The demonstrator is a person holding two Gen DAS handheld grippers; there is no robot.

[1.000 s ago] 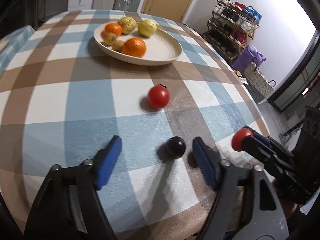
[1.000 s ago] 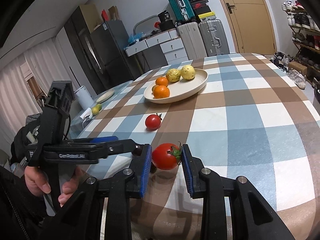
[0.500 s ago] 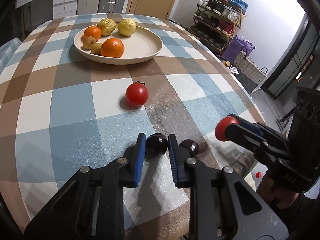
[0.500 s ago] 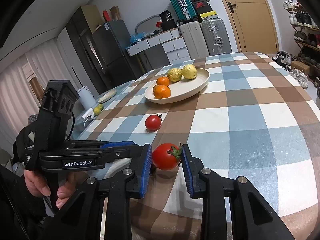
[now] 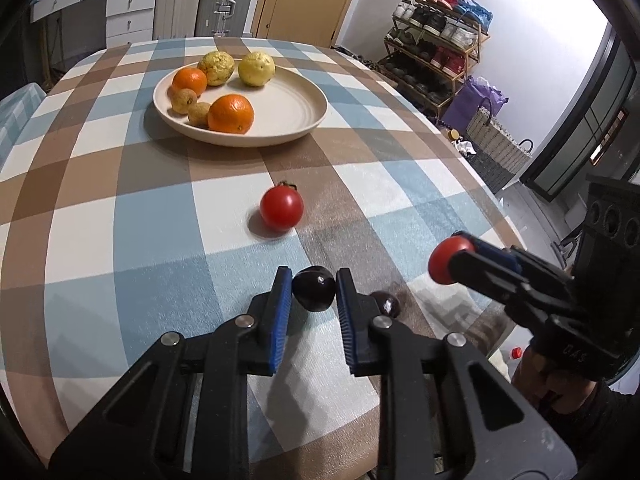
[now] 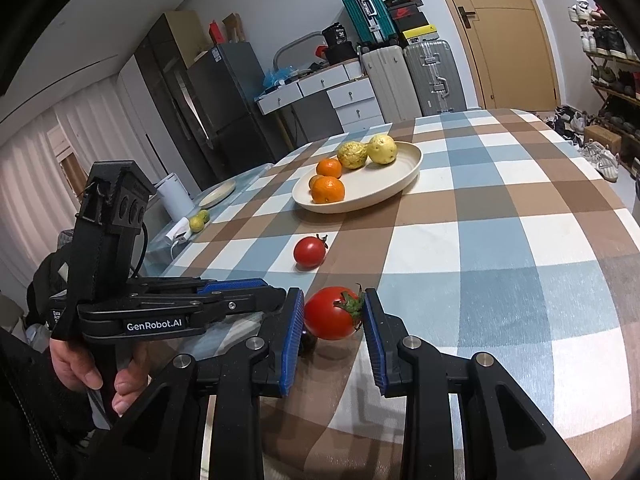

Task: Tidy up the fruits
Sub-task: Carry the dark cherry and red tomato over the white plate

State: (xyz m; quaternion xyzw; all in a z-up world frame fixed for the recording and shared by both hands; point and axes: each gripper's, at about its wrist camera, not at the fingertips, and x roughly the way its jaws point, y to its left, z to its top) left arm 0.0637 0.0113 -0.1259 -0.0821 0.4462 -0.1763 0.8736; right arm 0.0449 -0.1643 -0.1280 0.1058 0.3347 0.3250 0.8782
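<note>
Clamped on a dark plum (image 5: 314, 293), my left gripper (image 5: 311, 300) has its blue pads pressed to both sides of the fruit, low over the checked tablecloth (image 5: 120, 208). Just right of that gripper a second plum (image 5: 386, 303) lies on the cloth, partly hidden behind the right finger. My right gripper (image 6: 332, 320) grips a big tomato (image 6: 332, 313), its green stem against the right pad. Ahead of both, a smaller tomato (image 5: 281, 209) sits loose on the cloth, between my grippers and the plate (image 5: 296, 108). That plate, well beyond, carries two oranges (image 5: 231, 113), two yellow fruits (image 5: 256, 69) and two small brown ones (image 5: 184, 101). From the right wrist, the left gripper's side reads "GenRobot.AI" (image 6: 154, 325). Suitcases (image 6: 432, 76) and a shoe rack (image 5: 436, 56) stand past the table.
</note>
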